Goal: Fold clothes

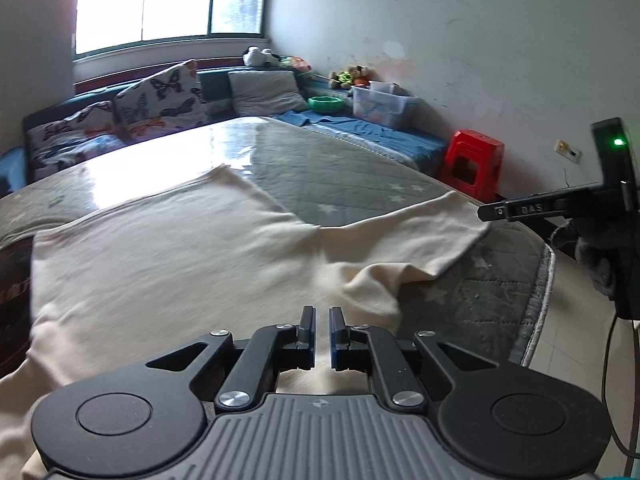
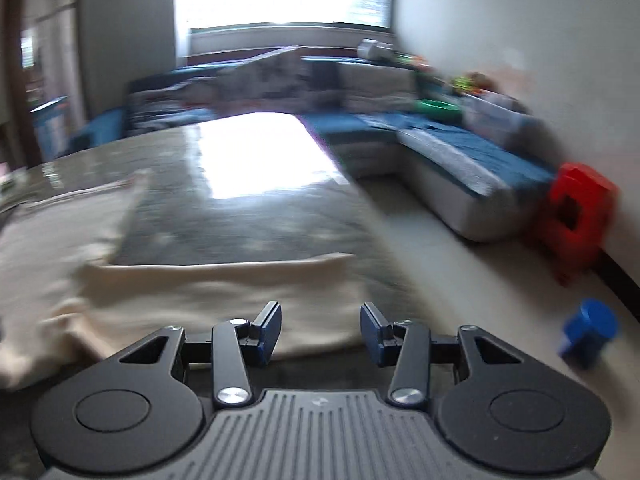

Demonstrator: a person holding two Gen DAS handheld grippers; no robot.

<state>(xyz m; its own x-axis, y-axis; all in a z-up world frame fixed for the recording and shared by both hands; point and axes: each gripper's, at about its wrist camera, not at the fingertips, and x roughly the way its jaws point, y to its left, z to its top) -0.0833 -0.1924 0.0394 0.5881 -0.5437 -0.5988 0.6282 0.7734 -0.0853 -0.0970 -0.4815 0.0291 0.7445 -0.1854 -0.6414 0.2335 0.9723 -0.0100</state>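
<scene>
A cream T-shirt (image 1: pixel 168 252) lies spread on a grey-green table cover (image 1: pixel 344 176), one sleeve (image 1: pixel 436 236) reaching right. My left gripper (image 1: pixel 322 334) hovers over the shirt's near part, its jaws almost together with a narrow gap and nothing clearly between them. My right gripper (image 2: pixel 321 330) is open and empty just above the sleeve's near edge (image 2: pixel 240 292); that view is motion-blurred. The right gripper's body shows at the right edge of the left wrist view (image 1: pixel 560 204).
A blue sofa (image 1: pixel 360 128) with butterfly cushions (image 1: pixel 160 100) and a clear storage box (image 1: pixel 380 104) runs behind the table. A red plastic stool (image 1: pixel 472 164) stands by the wall. A blue cup-like object (image 2: pixel 588 332) sits on the floor at right.
</scene>
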